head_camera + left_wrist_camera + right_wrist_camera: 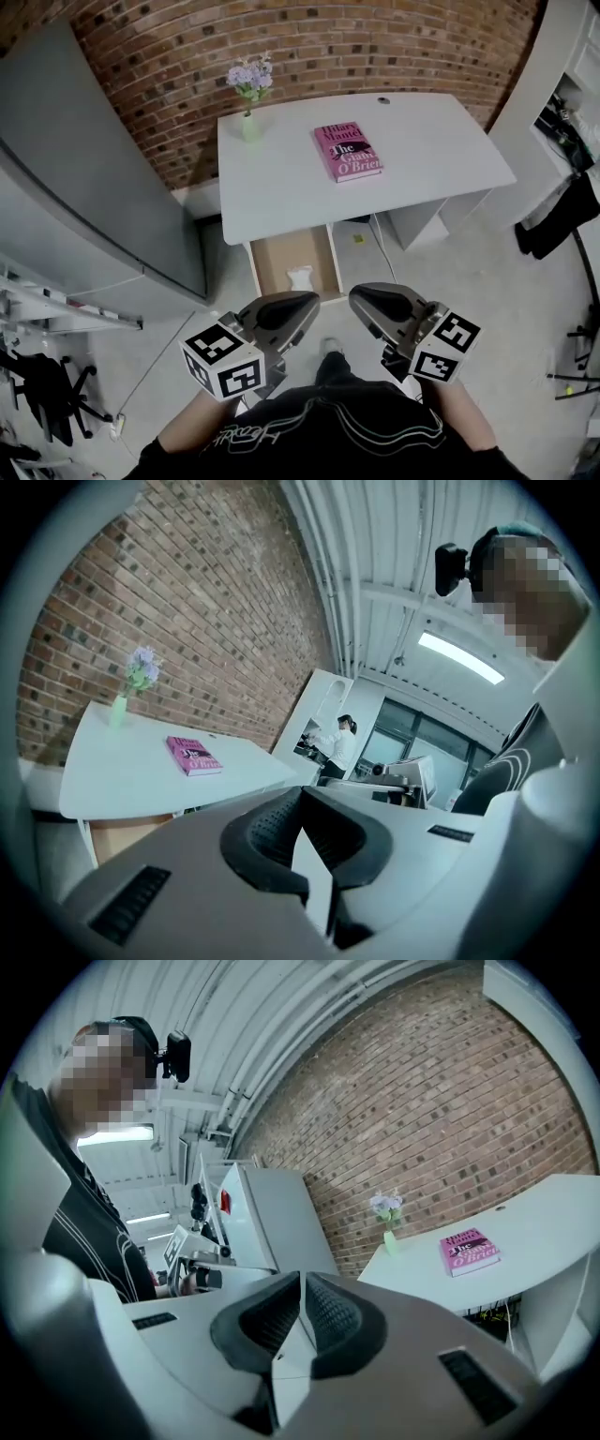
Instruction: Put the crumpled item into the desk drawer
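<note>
Seemingly the drop is made: both grippers are empty, held level at chest height, well clear of the work. Desk lies ahead of and below both sets of tips. Its drawer stands pulled out, below the tips and just beyond them, nearer the left gripper than the right gripper. Crumpled item sits inside the drawer, toward its near end, apart from either gripper. Left jaws pressed together, nothing between. Right jaws likewise meet at the tips, nothing held.

Step, as I judge it: finish and stand off. If the drawer is to go home, come down with closed jaws onto the front panel, square on, and push slowly. Keep tips out of the box so the item is not dragged or caught under the desk edge. Item looks low enough to clear; not certain.

Materials:
- Wall, beyond the desk: rough red brick.
- Desk: smooth white slab, matt, rounded corners.
- Drawer: white sides, bare brown board floor, shallow oblong.
- Grippers: grey moulded shells, dark ribbed pads, marker cubes at the rear.
- Book, far ahead on the desk: pink cover, flat.
- Vase, ahead-left: small, pale green, lilac flowers.
- Item: white, creased, light; paper or thin cloth, can't tell.
</note>
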Action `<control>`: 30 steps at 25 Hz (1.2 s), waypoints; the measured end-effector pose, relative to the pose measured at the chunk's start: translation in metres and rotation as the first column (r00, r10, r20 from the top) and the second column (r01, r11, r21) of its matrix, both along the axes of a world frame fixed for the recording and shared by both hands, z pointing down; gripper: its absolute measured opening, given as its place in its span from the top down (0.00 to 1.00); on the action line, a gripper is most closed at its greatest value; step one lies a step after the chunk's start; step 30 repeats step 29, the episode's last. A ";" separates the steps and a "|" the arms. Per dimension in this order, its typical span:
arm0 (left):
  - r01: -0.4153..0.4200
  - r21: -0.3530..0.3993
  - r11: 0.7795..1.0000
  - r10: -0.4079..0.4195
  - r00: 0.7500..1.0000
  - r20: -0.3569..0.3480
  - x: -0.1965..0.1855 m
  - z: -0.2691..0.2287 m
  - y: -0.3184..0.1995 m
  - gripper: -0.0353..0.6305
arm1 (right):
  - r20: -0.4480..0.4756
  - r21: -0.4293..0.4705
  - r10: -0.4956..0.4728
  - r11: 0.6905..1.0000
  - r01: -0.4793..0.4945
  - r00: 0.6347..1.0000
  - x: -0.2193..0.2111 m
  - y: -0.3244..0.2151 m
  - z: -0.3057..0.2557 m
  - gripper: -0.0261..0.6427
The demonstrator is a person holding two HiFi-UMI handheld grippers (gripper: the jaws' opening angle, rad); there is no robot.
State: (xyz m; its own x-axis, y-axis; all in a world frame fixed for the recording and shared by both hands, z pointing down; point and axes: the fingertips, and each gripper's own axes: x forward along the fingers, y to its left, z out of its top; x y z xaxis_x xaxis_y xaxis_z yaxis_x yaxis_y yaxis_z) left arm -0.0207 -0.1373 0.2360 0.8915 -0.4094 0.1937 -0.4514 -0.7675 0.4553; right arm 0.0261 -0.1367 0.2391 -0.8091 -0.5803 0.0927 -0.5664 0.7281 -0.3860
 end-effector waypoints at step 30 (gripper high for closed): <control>-0.007 -0.014 1.000 0.006 1.000 -0.028 0.009 0.004 0.031 0.91 | -0.008 0.017 0.047 0.999 -0.046 0.999 0.005 0.033 0.001 0.89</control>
